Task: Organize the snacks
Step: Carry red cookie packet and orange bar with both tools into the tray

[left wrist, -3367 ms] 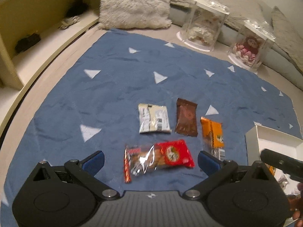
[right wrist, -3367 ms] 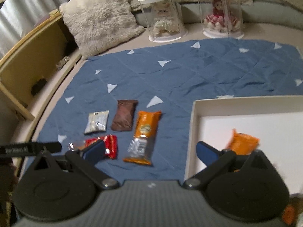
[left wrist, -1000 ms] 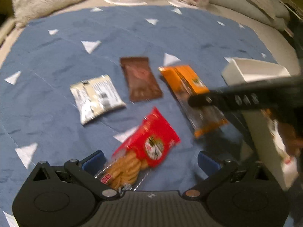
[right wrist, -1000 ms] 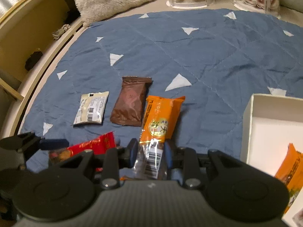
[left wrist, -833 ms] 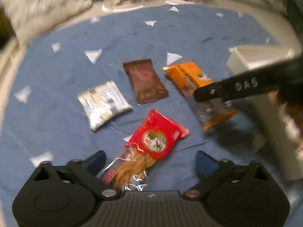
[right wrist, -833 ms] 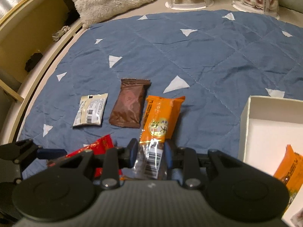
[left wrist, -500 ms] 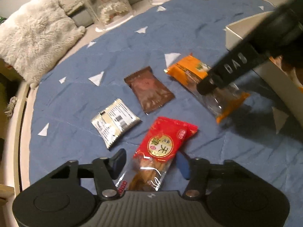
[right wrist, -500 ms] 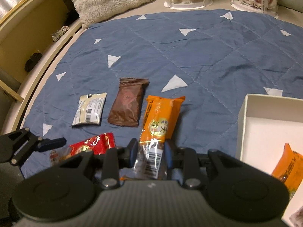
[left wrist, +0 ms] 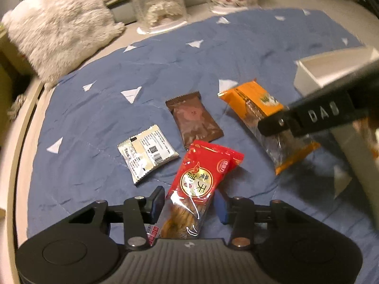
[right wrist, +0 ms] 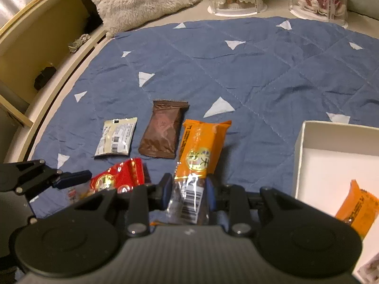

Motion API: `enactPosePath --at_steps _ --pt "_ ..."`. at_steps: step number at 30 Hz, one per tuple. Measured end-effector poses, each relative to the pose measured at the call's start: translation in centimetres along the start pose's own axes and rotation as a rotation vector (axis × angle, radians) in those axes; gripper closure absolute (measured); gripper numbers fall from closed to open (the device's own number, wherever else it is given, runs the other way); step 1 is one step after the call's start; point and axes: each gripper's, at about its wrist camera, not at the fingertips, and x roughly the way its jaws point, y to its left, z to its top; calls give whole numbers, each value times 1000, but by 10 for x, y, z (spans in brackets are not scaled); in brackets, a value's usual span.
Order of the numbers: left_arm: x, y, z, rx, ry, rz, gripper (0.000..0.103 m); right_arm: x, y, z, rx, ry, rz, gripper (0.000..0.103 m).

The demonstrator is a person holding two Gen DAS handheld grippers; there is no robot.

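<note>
Left claw (left wrist: 189, 204) now clamped on red snack pack (left wrist: 201, 177), previously open.

Right tongs (right wrist: 188, 195) clamped on orange pkt (right wrist: 199, 151) — brown pkt (right wrist: 163, 133) beside, white box (right wrist: 331, 156) right.

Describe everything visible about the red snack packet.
The red snack packet is a glossy plastic wrapper with a round gold-and-white label and a clear lower section showing brown twisted sticks. It lies tilted on the blue blanket, its clear end clamped by the left gripper. Its upper edge seems to meet the brown packet.
</note>
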Motion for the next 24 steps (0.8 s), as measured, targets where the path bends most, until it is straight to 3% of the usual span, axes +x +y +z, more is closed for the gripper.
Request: enactPosePath --at_steps 16,24 --pt "-60 2 6 -270 -73 -8 59 -71 -3 -11 -56 -93 -26 68" --pt "-89 -19 13 -302 -135 -50 60 -116 -12 -28 -74 -138 -62 68"
